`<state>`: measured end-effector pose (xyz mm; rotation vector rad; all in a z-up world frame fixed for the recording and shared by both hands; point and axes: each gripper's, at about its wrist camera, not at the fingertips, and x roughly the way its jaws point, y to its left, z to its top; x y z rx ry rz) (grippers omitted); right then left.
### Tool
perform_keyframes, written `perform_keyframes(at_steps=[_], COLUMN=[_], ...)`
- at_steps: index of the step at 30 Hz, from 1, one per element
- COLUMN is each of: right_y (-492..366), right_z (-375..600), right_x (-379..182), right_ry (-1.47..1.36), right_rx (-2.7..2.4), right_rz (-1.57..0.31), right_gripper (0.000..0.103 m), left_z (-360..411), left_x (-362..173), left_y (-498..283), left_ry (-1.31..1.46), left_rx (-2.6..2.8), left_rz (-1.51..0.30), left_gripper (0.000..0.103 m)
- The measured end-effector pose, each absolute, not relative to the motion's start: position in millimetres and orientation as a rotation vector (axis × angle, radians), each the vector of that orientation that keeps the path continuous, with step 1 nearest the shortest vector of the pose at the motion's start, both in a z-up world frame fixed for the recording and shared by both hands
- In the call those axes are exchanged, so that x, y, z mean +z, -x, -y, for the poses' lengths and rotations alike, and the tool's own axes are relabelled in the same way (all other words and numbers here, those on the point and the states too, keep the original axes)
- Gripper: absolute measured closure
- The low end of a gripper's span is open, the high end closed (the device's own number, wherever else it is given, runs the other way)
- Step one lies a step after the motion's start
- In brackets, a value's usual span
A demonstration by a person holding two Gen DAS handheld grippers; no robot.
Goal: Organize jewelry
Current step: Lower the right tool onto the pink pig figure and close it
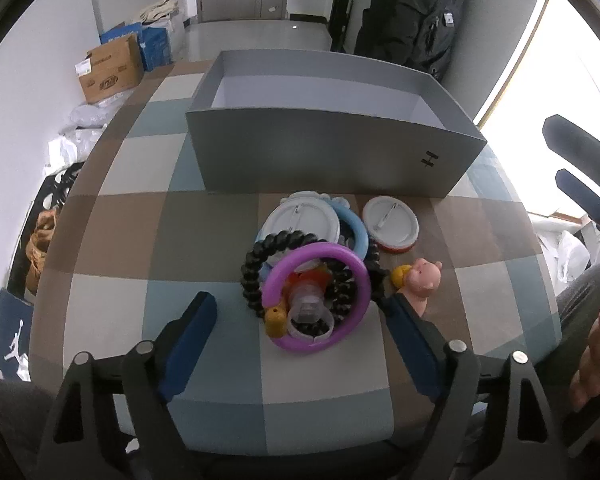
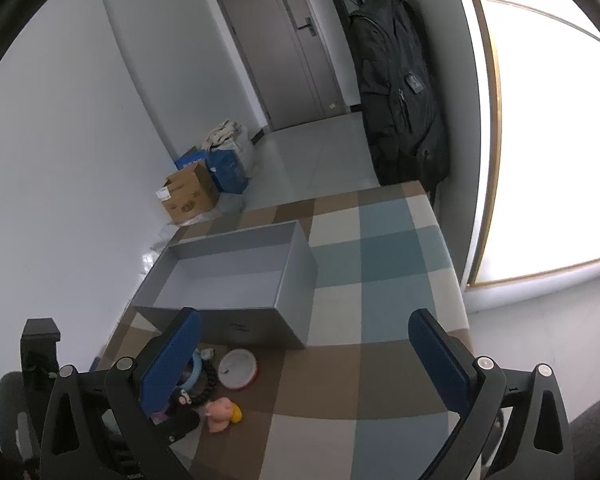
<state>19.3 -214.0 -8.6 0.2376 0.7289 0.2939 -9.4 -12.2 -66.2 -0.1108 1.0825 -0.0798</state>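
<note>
Both tongs are spread wide and grasp nothing, the left tongs (image 1: 300,312) flanking the purple bracelet (image 1: 318,294) heaped with other jewelry on the tabletop (image 1: 140,216) before the grey box (image 1: 332,152), the right tongs (image 2: 304,356) beside it.

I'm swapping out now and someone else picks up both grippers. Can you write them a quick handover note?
Left gripper: open, straddling the purple ring on top of the pile, not gripping it.
Right gripper: open, empty, held off to the right of the pile.
Pile sits on the table in front of the grey box: purple ring, black bead bracelet, blue ring, two badges, pig toy.
Done: nothing visible in the box.
Left: move every piece into the box.
</note>
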Motion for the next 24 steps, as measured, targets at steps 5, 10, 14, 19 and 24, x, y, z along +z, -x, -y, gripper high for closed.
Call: perform_keyframes(at_steps=[5, 10, 14, 19, 24], right_y=[-18.0, -16.9, -16.4, -13.9, -13.3], right_z=[215.0, 215.5, 215.5, 212.4, 209.3], right_x=[-7.1, -6.0, -5.7, -5.4, -6.6], right_ry=[-0.239, -0.247, -0.242, -0.220, -0.205], right_rx=[0.294, 0.290, 0.293, 0.293, 0.292], right_rz=[-0.720, -0.720, -0.718, -0.715, -0.719], right_gripper=[0.000, 0.000, 0.000, 0.000, 0.000], left_z=[7.8, -2.8, -5.3, -2.6, -4.1], left_x=[-62.8, -60.7, -59.3, -54.7, -51.1], left_y=[11.2, 10.9, 5.3, 5.2, 5.5], left_ry=[0.133, 0.200, 0.238, 0.240, 0.246], left_rx=[-0.107, -0.125, -0.138, -0.165, -0.183], left_rz=[-1.078, -1.075, -1.078, -1.066, -1.060], left_gripper=[0.038, 0.044, 0.045, 0.047, 0.048])
